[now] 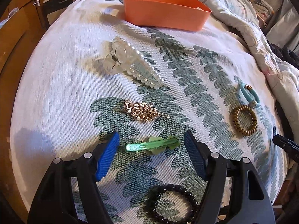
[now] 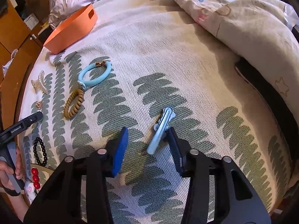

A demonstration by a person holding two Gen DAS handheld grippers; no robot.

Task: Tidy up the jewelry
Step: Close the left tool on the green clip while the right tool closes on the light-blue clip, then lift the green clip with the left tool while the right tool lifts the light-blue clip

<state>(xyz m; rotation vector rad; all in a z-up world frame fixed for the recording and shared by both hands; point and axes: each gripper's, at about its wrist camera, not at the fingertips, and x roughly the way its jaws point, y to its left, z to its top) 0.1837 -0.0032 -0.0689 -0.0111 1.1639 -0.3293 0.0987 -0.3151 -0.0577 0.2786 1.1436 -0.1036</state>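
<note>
My left gripper (image 1: 151, 145) is open, its blue pads either side of a green hair clip (image 1: 152, 145) lying on the leaf-patterned bedspread. A gold leaf clip (image 1: 144, 112) and a pearl claw clip (image 1: 134, 62) lie beyond it, a black bead bracelet (image 1: 172, 203) lies below it. My right gripper (image 2: 149, 145) is open around the near end of a light blue hair clip (image 2: 161, 129); the right pad touches or nearly touches it. An orange tray (image 1: 164, 9) stands at the far side, also in the right wrist view (image 2: 72, 29).
A light blue band (image 2: 94, 73) and a tan spiral hair tie (image 2: 73, 103) lie left of the right gripper. Red beads (image 2: 35, 178) lie at the lower left. A rumpled duvet (image 2: 243, 24) is piled on the right. Wooden cabinets (image 1: 16, 37) stand left of the bed.
</note>
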